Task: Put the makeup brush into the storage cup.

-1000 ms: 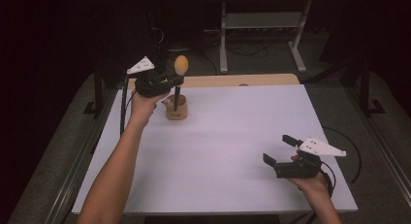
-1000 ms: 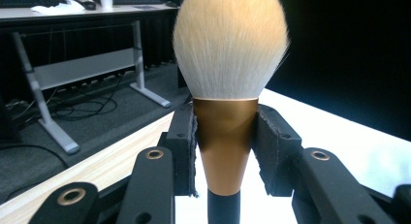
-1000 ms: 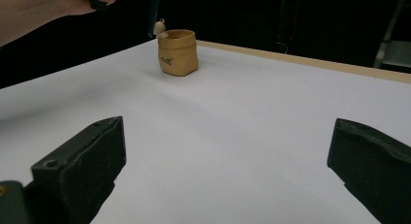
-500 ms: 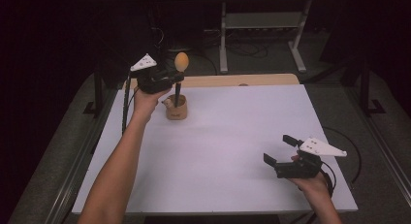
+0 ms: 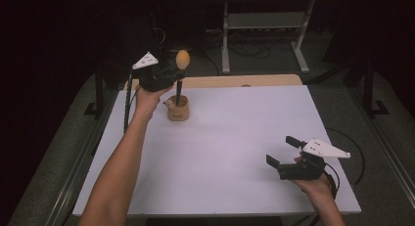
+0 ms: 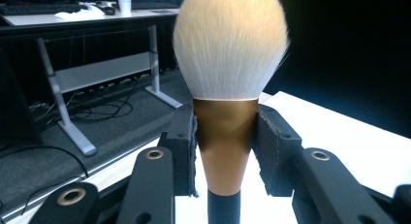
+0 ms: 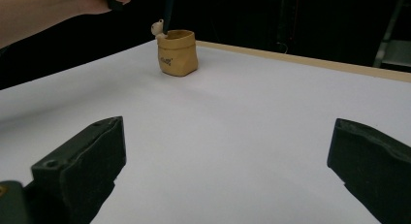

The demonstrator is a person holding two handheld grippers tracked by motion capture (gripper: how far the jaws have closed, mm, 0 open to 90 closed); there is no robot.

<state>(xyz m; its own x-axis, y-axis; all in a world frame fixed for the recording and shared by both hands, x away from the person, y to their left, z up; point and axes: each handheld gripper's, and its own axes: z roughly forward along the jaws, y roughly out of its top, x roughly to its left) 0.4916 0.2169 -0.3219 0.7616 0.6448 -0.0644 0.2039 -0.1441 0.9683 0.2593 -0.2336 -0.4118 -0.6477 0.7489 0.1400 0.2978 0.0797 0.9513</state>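
Copper-coloured ferrule, pale bristle head, black handle: one makeup brush (image 6: 228, 112), pinched at the ferrule between the pads of my left hand-held gripper (image 5: 164, 78). The brush stands upright, bristles up, its handle running down into the small tan pot (image 5: 178, 108) at the far left of the white bench (image 5: 235, 152). Whether the handle's end touches the pot's bottom, I cannot tell.

Right hand-held gripper (image 5: 281, 152): spread wide, nothing between the jaws, low over the near right of the bench, well apart from the pot.

Step in hand, as I judge it: seating the brush in the pot, or drawing it out. Handling notes:
- keep the handle vertical, clear of the pot's rim;
- move straight along the handle's line, since the pot looks light and may tip;
- hold the pinch on the ferrule, off the bristles.
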